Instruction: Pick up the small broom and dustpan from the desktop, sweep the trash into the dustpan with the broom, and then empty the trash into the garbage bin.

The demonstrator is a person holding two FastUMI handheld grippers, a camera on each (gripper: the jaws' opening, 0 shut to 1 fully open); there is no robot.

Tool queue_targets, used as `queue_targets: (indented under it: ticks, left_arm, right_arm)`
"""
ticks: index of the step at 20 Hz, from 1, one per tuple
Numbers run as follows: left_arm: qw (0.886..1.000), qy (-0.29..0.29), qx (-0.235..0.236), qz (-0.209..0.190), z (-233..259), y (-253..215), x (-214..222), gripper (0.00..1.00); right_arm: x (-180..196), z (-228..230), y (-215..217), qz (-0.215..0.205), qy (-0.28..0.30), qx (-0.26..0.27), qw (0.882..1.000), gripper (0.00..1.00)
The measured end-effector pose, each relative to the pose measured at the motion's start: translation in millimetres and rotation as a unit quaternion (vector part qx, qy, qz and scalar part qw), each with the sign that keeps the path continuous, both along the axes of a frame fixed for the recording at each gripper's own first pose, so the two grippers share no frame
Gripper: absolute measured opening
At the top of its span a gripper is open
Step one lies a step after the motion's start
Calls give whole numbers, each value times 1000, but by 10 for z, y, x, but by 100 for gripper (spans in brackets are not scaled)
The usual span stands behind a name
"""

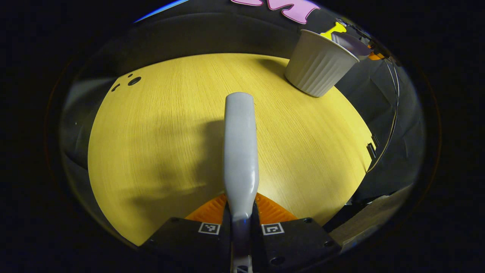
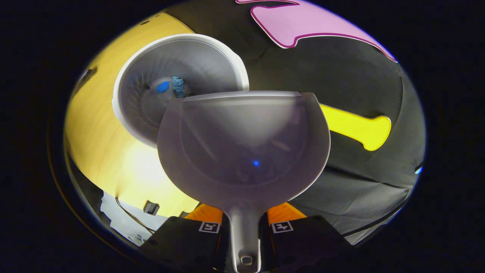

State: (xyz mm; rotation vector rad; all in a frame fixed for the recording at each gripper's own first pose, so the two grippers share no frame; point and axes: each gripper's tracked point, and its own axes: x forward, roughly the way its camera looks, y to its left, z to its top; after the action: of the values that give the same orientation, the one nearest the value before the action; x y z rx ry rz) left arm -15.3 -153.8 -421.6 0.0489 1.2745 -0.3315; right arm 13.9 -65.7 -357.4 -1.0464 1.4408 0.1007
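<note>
Grey plastic makes up the dustpan (image 2: 244,148), which sits clamped by its handle between the two fingers of the right gripper (image 2: 245,227) in the right gripper view. Its scoop is held up in the air, its front lip lying over the near rim of the garbage bin (image 2: 182,81), and the scoop's inside looks bare apart from a small blue glint. Down in the bin — a white, ribbed, round tub — lie blue scraps of trash (image 2: 171,86) against its inner wall. The bin stands on the yellow wood-grain desktop (image 2: 102,136), close to the far edge where the black cloth wall begins.

In the left gripper view, the broom (image 1: 240,151) shows as a pale grey handle running straight forward from between the fingers of the left gripper (image 1: 241,223), which press on it from both sides. The handle hangs above the desktop (image 1: 159,125) and casts a soft shadow to its left. Farther off, at the upper right, the bin (image 1: 318,64) stands near the table's edge, with the dustpan (image 1: 350,44) poking over its rim from behind. A few dark holes (image 1: 130,81) mark the desktop at the far left — well apart from the bin.
</note>
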Motion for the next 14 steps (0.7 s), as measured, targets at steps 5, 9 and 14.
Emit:
queue_targets:
  ticks: [5, 9, 14]
  left_arm:
    - [1000, -3, 9, -4, 1, 13, 10, 22]
    - [1000, -8, 16, -2, 8, 17, 19, 25]
    - [1000, -9, 25, -3, 18, 14, 23, 25]
  right_arm:
    - [-57, -8, 18, -58, -38, 60, 996, 34]
    - [-138, 37, 34, -142, -85, 145, 976, 34]
    - [-277, 170, 108, -198, -139, 254, 936, 34]
